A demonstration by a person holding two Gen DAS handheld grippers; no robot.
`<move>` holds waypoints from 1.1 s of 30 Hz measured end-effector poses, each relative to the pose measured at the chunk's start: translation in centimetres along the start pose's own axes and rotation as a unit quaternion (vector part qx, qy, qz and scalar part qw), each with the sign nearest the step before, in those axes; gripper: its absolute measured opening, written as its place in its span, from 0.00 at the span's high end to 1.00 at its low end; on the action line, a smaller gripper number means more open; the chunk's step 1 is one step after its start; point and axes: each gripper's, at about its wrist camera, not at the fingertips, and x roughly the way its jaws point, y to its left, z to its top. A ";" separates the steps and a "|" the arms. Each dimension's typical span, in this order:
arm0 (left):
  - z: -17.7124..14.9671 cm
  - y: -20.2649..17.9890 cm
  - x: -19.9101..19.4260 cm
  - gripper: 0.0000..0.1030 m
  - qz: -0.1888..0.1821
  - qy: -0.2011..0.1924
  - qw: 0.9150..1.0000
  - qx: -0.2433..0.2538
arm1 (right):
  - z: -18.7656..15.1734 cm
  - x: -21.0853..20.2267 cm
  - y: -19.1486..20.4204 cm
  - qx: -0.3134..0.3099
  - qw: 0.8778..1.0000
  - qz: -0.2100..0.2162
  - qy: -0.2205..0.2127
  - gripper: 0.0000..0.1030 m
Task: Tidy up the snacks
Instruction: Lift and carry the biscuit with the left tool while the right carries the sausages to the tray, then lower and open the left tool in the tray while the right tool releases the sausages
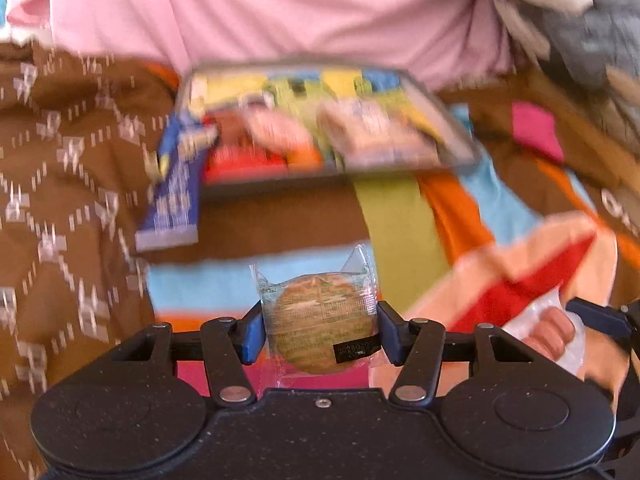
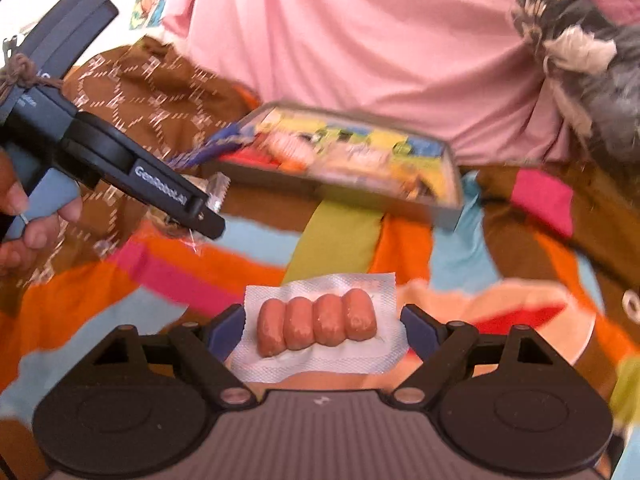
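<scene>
Both tongs carry a snack toward the tray. The left tongs [image 1: 318, 330] pinch a wrapped round biscuit [image 1: 320, 324]; the right tongs [image 2: 322, 330] pinch a sealed pack of four small sausages [image 2: 318, 322]. I judge the next move is to bring each over the grey tray [image 2: 450, 216], already crowded with snacks, and find free places. Under all lies a striped colourful bedspread [image 2: 336, 240]; behind, a pink cloth [image 2: 360, 40].

Pink sheet [image 2: 360, 40] at the back, brown cloth [image 1: 60, 160] with small white marks. Striped blanket [image 2: 340, 240] in blue, orange, green and pink. Grey tray [image 2: 448, 212] of yellow, red and blue packs; pinkish sausages [image 2: 316, 322] in a white wrapper; tan biscuit [image 1: 320, 320] in clear wrap.
</scene>
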 end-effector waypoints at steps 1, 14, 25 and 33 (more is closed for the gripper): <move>0.8 0.1 0.1 0.44 0.002 -0.009 1.000 0.003 | 0.7 0.4 -0.4 -0.001 1.000 -0.004 -0.004 0.16; 11.6 1.4 4.9 0.43 0.036 -0.055 0.998 0.008 | 8.3 7.4 -5.6 0.008 0.998 -0.044 -0.047 0.15; 15.6 0.8 11.8 0.44 0.020 -0.080 0.996 -0.019 | 9.8 13.1 -9.5 0.082 0.993 -0.057 -0.069 0.14; 14.8 1.2 14.7 0.43 0.023 -0.072 0.997 -0.021 | 10.1 15.7 -11.5 0.110 0.991 -0.042 -0.069 0.14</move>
